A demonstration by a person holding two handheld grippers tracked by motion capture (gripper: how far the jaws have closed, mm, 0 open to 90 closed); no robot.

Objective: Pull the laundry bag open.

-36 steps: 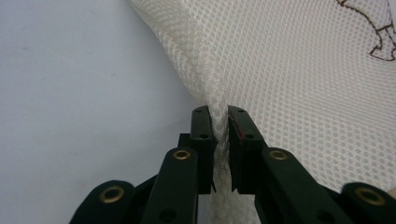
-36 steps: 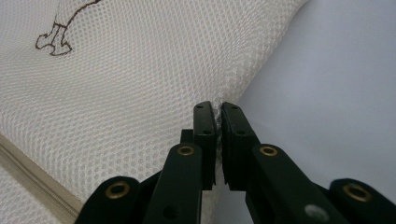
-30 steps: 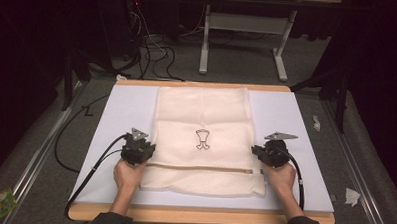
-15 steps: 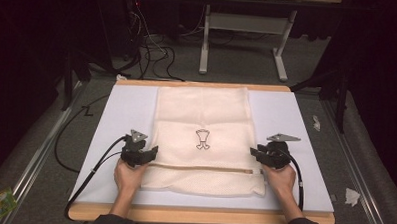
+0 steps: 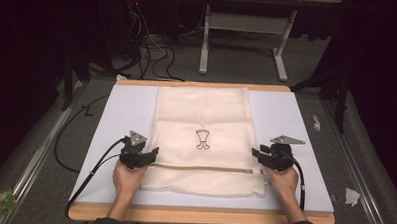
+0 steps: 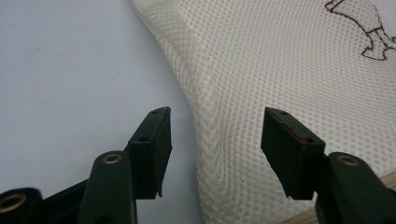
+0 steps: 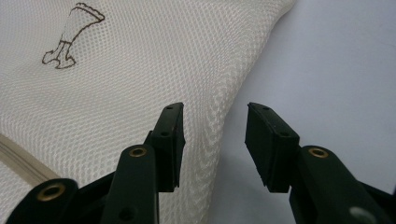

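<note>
Bag (image 5: 205, 140): cream mesh, flat, brown emblem (image 5: 202, 139) at centre, tan zipper (image 5: 199, 167) across the near part.
Place: middle of white mat (image 5: 113, 119) on table (image 5: 198, 215).
Contents: cannot tell; lies flat.
Left gripper (image 5: 152, 153): at bag's left edge; jaws just opened, released; edge lies between pads (image 6: 156, 140), untouched.
Right gripper (image 5: 256, 154): at right edge; jaws just opened, released; edge between pads (image 7: 173, 135).
Room: bare mat on both sides of bag.

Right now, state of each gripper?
Left gripper: open, jaws just been opening, astride the mesh bag edge, not gripping.
Right gripper: open, jaws just been opening, bag edge between, not gripping.
</note>
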